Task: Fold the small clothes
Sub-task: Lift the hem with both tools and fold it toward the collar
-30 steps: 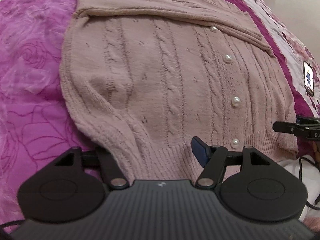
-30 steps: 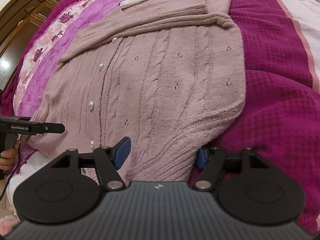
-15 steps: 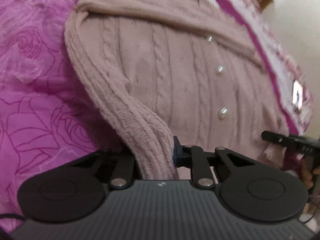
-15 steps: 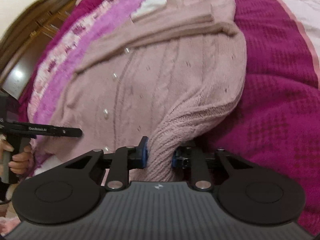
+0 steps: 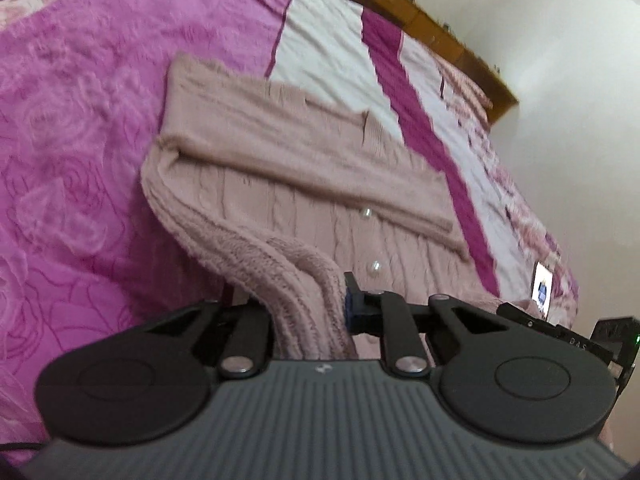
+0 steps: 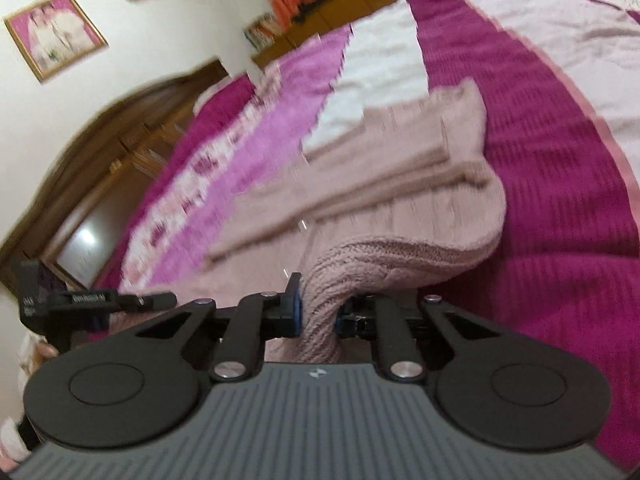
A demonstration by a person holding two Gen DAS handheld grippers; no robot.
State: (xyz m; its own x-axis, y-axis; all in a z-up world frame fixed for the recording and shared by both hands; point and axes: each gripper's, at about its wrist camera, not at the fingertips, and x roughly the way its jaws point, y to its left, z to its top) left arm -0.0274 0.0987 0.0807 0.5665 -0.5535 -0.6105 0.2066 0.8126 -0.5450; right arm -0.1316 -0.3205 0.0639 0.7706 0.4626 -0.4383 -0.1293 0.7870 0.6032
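A dusty-pink cable-knit cardigan point(image 5: 280, 168) with pearl buttons point(image 5: 375, 267) lies on the bed, its sleeves folded across the chest. My left gripper point(image 5: 308, 308) is shut on the ribbed hem at the cardigan's left bottom corner and holds it lifted. My right gripper point(image 6: 318, 308) is shut on the hem at the right bottom corner of the cardigan point(image 6: 400, 200), also lifted off the bed. Each gripper shows at the edge of the other's view.
The bed has a pink rose-pattern blanket point(image 5: 72, 160) on the left and a dark magenta blanket point(image 6: 560, 200) on the right. A phone point(image 5: 543, 289) lies near the bed's right edge. A wooden headboard point(image 5: 420, 12) and white wall stand beyond.
Both grippers closed on the cardigan's bottom hem corners, then lifted them and tilted upward, carrying the hem toward the collar. The views now show the headboard and walls.
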